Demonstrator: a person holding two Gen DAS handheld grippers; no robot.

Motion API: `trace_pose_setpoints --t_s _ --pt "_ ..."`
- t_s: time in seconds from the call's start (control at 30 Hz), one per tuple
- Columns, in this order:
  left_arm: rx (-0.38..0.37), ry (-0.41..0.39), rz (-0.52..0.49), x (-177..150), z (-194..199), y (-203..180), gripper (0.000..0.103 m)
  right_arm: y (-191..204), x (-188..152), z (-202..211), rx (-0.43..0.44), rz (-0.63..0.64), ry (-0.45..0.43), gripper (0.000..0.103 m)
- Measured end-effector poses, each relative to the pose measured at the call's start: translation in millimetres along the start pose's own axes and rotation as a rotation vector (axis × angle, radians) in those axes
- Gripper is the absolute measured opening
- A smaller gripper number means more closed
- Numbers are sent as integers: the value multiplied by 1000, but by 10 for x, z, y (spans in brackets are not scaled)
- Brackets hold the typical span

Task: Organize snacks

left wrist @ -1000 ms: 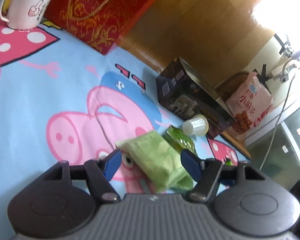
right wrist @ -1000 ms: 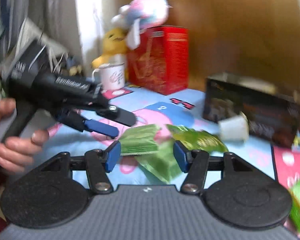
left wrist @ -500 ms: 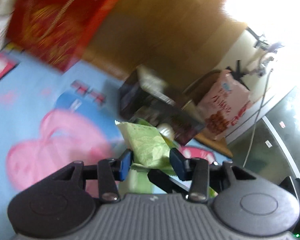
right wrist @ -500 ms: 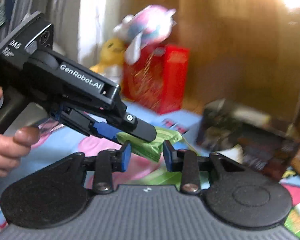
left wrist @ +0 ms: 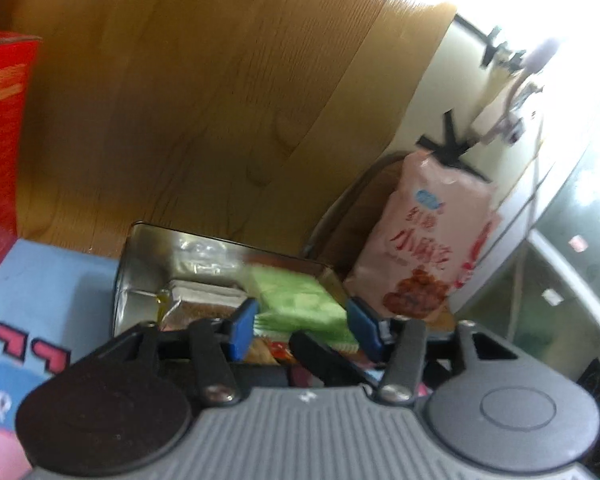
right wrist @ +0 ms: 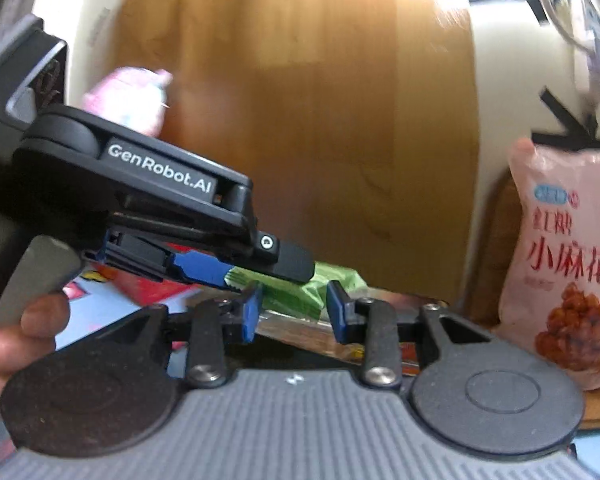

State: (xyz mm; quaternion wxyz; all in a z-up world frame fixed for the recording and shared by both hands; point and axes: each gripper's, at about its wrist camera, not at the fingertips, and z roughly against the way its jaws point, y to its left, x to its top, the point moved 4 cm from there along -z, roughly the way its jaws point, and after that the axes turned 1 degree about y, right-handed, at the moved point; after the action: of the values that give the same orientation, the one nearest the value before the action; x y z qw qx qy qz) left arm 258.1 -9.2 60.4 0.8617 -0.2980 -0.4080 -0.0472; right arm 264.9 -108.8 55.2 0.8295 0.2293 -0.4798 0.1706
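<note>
My left jaws (left wrist: 302, 326) had just widened around the green packet (left wrist: 300, 300); loosened over the tin (left wrist: 148, 248), it could miss.

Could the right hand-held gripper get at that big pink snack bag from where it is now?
Probably yes. The pink snack bag stands upright beside the right hand-held gripper, nothing between, though a green packet sits between its jaws.

Pale green packet (left wrist: 300, 300), perhaps faintly patterned, beside the silver-lined box (left wrist: 148, 256); behind the box, a pink bag (left wrist: 432, 240) with red lettering.
</note>
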Motion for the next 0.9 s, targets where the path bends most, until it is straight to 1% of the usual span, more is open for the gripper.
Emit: trace_pose_setpoints --t_s 0.07,0.1,0.17,0.27,0.33,0.43,0.5,0.6,0.73,0.83,0.9 --pt "34 19 2 -19 -108 45 53 -126 -35 -104 -52 -31 33 40" --pt "16 14 19 -40 -84 76 52 -187 -82 -36 -54 -57 40 42" --pt "-6 -9 38 -66 25 129 52 -293 -119 65 -23 -121 32 42" --pt "-6 -39 63 -149 239 244 53 -409 -183 259 -61 -152 10 43" --pt "-16 -40 94 -268 385 346 53 -500 -269 434 -67 -217 8 46" --pt "4 -43 121 -476 573 452 53 -614 -433 634 -74 -311 10 46" --pt "40 -36 115 -644 652 464 53 -588 -556 776 -82 -363 11 48" --pt "120 -21 67 -871 710 388 53 -483 -702 880 -51 -405 48 48" --pt "217 0 11 -1124 742 255 53 -193 -901 984 -27 -379 88 49" --pt "281 -13 -44 -1222 778 170 53 -27 -1011 1001 -10 -365 126 49" --pt "324 -16 -69 -1265 790 128 53 39 -1032 1037 -15 -355 131 49"
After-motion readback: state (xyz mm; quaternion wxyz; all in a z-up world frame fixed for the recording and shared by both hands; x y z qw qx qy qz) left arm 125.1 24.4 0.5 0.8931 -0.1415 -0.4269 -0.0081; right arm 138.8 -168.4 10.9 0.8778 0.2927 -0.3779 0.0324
